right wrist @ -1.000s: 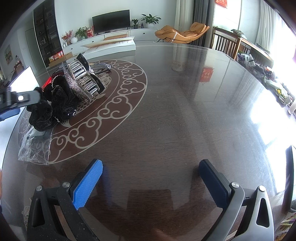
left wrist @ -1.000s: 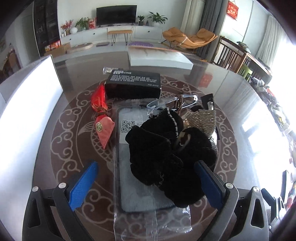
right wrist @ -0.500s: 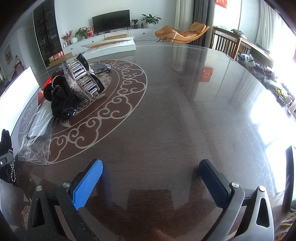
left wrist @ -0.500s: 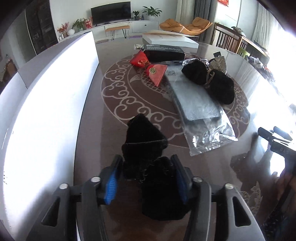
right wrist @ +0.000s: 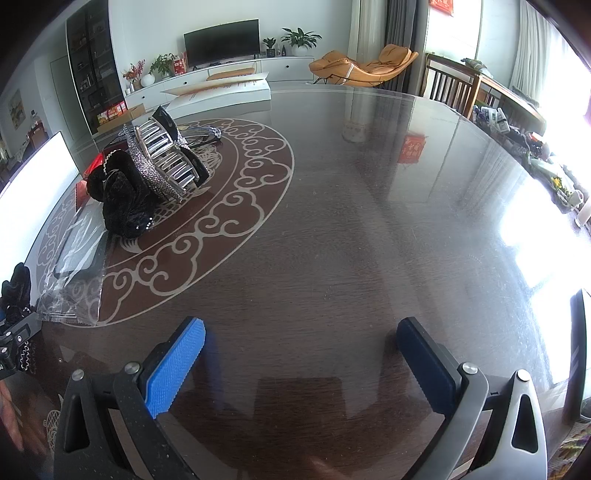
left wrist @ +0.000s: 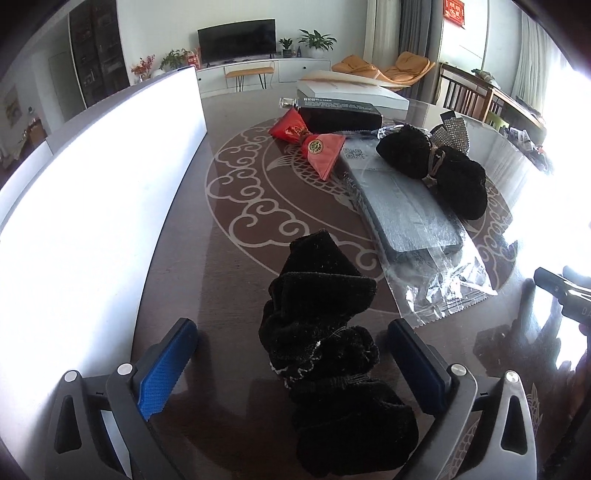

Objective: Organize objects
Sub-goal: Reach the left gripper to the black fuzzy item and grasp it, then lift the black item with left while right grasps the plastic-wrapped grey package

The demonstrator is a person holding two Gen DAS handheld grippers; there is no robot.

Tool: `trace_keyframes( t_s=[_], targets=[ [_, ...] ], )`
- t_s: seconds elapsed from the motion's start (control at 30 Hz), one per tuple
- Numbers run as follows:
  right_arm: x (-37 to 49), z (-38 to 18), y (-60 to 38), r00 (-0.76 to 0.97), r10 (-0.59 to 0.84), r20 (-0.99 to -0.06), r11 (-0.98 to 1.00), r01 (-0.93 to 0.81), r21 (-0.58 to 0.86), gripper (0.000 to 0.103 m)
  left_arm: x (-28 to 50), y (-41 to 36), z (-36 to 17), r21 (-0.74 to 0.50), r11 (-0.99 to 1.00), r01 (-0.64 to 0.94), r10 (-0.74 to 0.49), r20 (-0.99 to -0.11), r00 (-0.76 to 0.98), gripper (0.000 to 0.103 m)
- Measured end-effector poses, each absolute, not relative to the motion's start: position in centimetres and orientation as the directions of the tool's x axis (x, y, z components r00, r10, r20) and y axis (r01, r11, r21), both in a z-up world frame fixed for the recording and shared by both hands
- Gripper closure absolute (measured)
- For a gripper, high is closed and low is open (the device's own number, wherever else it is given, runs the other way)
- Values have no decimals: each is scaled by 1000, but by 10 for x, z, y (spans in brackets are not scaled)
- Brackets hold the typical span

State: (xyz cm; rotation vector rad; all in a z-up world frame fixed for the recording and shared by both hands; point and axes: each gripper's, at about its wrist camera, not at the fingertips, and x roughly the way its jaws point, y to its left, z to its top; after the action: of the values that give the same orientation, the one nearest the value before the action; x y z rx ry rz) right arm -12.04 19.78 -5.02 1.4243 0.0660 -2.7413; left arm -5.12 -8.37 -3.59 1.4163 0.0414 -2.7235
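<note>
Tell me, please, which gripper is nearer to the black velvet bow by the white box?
Left. The left gripper is open with the black velvet bow lying between its blue pads, untouched. The right gripper hovers open over bare table, well off to the bow's side.

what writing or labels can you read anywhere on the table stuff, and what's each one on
No text reads clearly enough to quote.
Black box: white print on its top, too small to read.
Clear plastic packet: a QR code and a barcode strip, no legible words.
Red pouch: round gold-and-green emblem, characters blurred.
Red wall hanging: gold characters, too blurred to read.
Red sign mirrored in the table: characters unreadable.
</note>
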Motion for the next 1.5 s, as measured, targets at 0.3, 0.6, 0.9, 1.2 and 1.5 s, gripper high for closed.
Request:
trace_keyframes(
  t_s=[0.3,0.6,0.9,1.2,1.5],
  targets=[
    [-120,-50,198,-574,-26,-818,-998,66,-14,0,-54,-84,-36,8,-997,74,-49,-820,-570,0],
    [-120,-50,198,-574,-26,-818,-998,66,-14,0,-53,-78,-35,9,-999,46,-34,-819,-572,0],
    [-126,-48,193,-527,-34,-849,-998,68,-3,0,-51,-77,-34,9,-999,41,-31,-819,-574,0],
    [-175,-28,58,-296,-334,-895,-930,256,263,2,-52,-78,-35,7,-999,41,-29,-818,-574,0],
    [-197,-35,2,-341,-137,-930,-929,370,1,24,-53,-77,-35,4,-999,40,-26,-819,-574,0]
  ],
)
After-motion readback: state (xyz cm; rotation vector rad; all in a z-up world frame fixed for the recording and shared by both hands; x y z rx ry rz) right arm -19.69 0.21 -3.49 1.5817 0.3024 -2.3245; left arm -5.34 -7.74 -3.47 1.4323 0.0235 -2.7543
